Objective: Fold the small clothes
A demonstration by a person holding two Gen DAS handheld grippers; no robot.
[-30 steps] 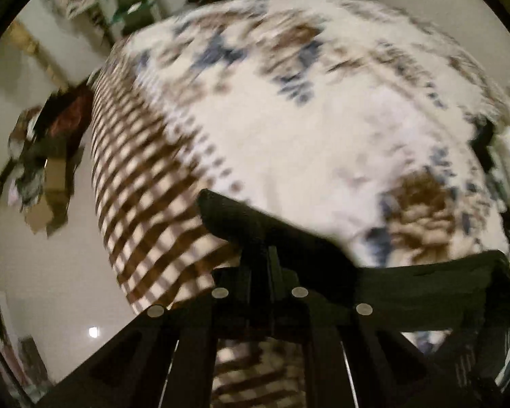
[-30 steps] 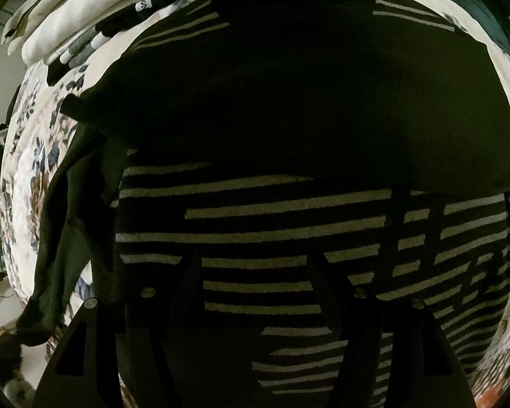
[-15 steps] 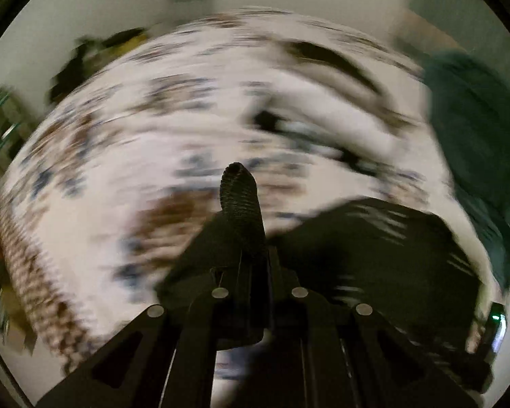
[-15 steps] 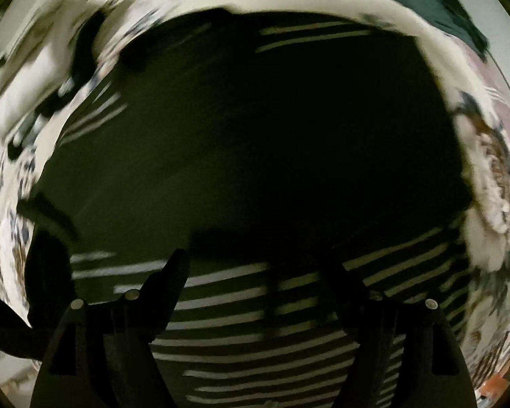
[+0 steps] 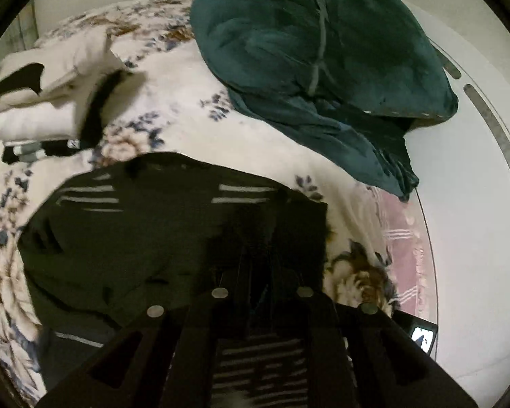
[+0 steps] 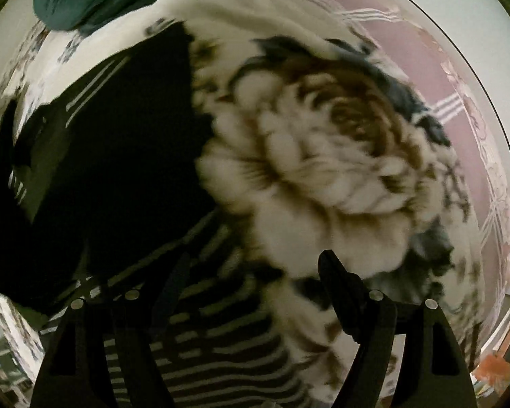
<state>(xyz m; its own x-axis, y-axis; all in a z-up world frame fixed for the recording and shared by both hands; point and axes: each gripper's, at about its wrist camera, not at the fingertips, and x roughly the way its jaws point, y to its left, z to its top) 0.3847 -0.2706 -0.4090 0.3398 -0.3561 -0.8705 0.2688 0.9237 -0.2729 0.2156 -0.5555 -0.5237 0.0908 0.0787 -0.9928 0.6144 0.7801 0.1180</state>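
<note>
Black striped top (image 5: 173,238) lay partly folded on the bed (image 5: 173,108), more folds likely due; left tongs (image 5: 258,272) closed, apparently pinching its cloth, right tongs (image 6: 251,272) gaping empty.

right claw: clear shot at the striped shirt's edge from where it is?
Probably yes. The right claw hangs open, pointing down at the shirt where its edge meets the floral blanket. Nothing lies between. The frame is blurred, so contact is unclear.

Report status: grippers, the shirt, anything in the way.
Left gripper shut over black striped shirt; grip unclear. Right gripper open, empty. Green blanket and folded pile clear of shirt.
</note>
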